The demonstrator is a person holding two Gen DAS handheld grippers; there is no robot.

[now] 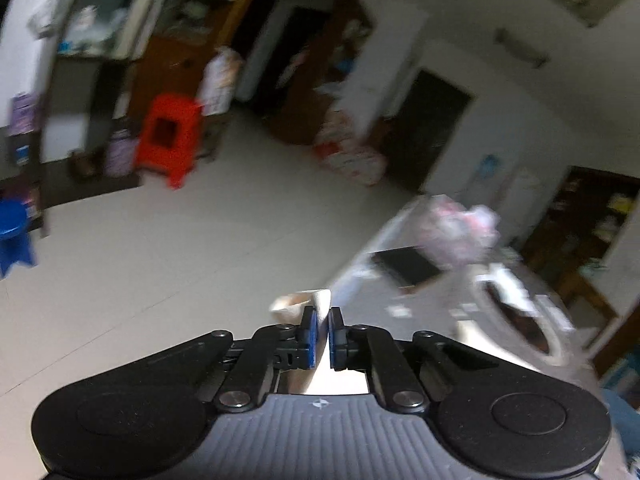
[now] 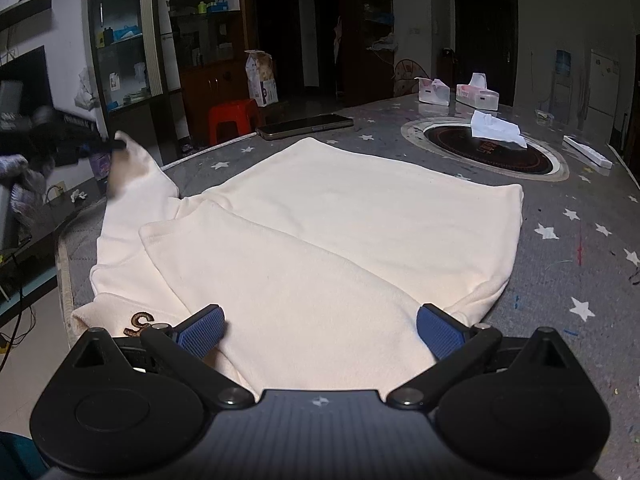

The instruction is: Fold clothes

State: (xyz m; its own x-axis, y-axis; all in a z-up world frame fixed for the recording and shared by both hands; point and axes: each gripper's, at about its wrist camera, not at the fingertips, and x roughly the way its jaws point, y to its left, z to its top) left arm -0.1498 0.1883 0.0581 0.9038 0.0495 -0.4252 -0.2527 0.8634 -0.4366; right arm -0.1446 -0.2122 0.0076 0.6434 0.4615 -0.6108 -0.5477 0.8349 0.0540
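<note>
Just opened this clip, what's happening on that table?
A person with two handheld grippers is folding a cream sweatshirt on a star-patterned table. The left gripper is shut on a sleeve and holds it lifted at the table's left edge. The right gripper is open, low over the near part of the garment, gripping nothing. One flap already lies folded across the body.

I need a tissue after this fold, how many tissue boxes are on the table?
2. Both stand at the far edge of the star-patterned grey table: a white tissue box and, right of it, a pink-and-white tissue box. A loose white tissue lies nearer. Others may be out of view.
</note>
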